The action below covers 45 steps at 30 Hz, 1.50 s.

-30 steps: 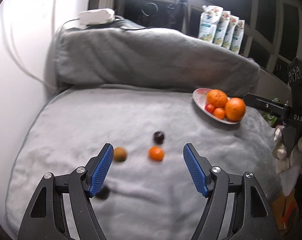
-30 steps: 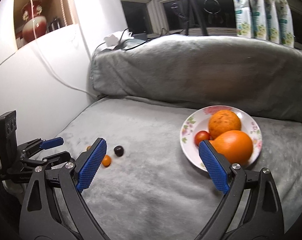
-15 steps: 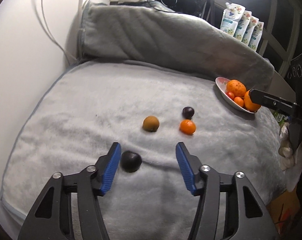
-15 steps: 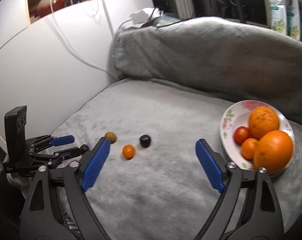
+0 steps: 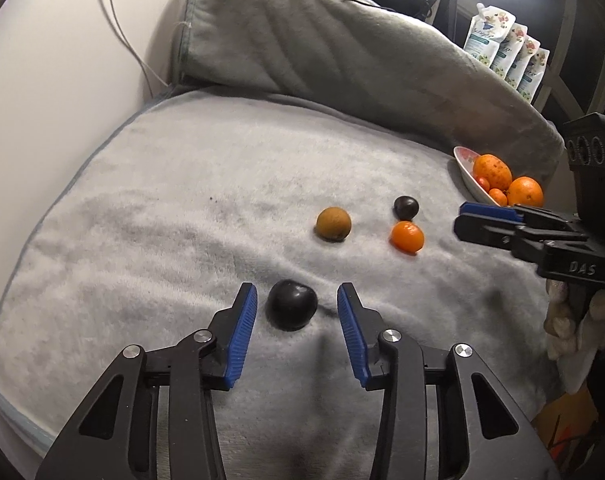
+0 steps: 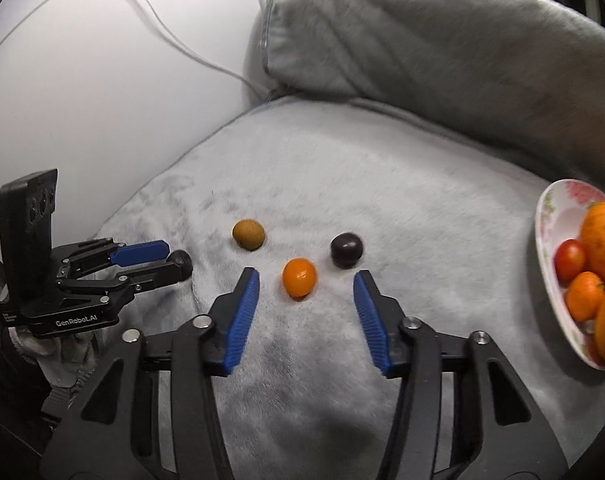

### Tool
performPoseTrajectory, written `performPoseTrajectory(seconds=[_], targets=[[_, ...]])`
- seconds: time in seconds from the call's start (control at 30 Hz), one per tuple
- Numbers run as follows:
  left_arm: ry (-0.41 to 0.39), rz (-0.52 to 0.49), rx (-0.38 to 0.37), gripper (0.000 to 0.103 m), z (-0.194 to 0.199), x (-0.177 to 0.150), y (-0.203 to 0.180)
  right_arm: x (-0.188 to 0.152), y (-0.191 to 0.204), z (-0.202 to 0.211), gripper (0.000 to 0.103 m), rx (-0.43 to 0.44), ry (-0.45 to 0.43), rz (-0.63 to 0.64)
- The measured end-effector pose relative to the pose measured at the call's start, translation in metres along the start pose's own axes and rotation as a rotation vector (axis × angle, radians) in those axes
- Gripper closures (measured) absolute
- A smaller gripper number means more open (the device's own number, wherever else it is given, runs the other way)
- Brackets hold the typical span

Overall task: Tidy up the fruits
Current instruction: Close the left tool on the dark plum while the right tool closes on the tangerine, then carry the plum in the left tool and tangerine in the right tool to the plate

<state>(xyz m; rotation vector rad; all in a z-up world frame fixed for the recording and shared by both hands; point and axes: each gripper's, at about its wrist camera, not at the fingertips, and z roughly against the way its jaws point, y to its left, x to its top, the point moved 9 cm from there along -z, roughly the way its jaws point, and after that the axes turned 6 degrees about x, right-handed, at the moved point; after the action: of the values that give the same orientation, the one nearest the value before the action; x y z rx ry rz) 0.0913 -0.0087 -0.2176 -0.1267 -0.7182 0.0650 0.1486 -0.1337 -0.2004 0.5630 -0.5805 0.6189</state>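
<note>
Several small fruits lie on a grey blanket (image 5: pixel 162 208). A dark plum (image 5: pixel 292 309) sits between the blue pads of my left gripper (image 5: pixel 297 300); its jaws are closing, and gaps still show on both sides. My right gripper (image 6: pixel 306 280) has its jaws closing around a small orange fruit (image 6: pixel 299 278) without touching it. A second dark plum (image 6: pixel 346 250) and a brownish fruit (image 6: pixel 248 234) lie just beyond. A floral plate (image 6: pixel 550 220) at the right holds oranges and a red tomato (image 6: pixel 569 260). In the right wrist view the left gripper (image 6: pixel 170 258) has the dark plum (image 6: pixel 182 261) at its tips.
A white wall (image 6: pixel 102 80) with a hanging cable borders the blanket on the left. A rolled grey cushion (image 5: pixel 342 56) rises at the back. White pouches (image 5: pixel 502 52) stand on the sill behind it. The blanket's front edge drops off near me.
Both grippers have moved down and forward toward the loose fruits, and both jaws have narrowed. The dark plum now lies between the left pads, the small orange fruit between the right pads.
</note>
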Motion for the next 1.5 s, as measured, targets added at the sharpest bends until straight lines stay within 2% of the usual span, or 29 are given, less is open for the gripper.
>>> performPoseTrajectory(seconds=[0.07,0.13,0.33,0.4,0.67,0.9,1.2,1.5], targets=[[0.005,0.002,-0.001,0.066,-0.001,-0.001,0.001,-0.002,0.000,-0.009,0.054,-0.005,0.021,0.005],[0.010,0.003,0.002,0.066,-0.003,-0.002,0.003,-0.004,0.001,-0.018,0.060,-0.002,0.039,0.010],[0.018,0.001,-0.003,0.067,-0.006,-0.003,0.003,-0.005,0.001,-0.034,0.062,-0.007,0.065,0.014],[0.021,-0.003,0.000,0.068,-0.008,-0.003,0.002,-0.006,0.000,-0.037,0.065,-0.008,0.073,0.014],[0.031,-0.009,0.004,0.076,-0.016,-0.007,0.001,-0.006,0.002,-0.045,0.068,-0.017,0.097,0.032],[0.030,-0.014,0.009,0.078,-0.016,-0.007,0.000,-0.007,0.004,-0.052,0.078,-0.020,0.113,0.044],[0.028,0.001,0.000,0.078,-0.013,-0.005,0.001,-0.006,0.003,-0.051,0.079,-0.021,0.100,0.048],[0.014,0.007,-0.021,0.079,-0.004,0.000,-0.004,0.001,0.005,-0.031,0.079,-0.011,0.044,0.044]])
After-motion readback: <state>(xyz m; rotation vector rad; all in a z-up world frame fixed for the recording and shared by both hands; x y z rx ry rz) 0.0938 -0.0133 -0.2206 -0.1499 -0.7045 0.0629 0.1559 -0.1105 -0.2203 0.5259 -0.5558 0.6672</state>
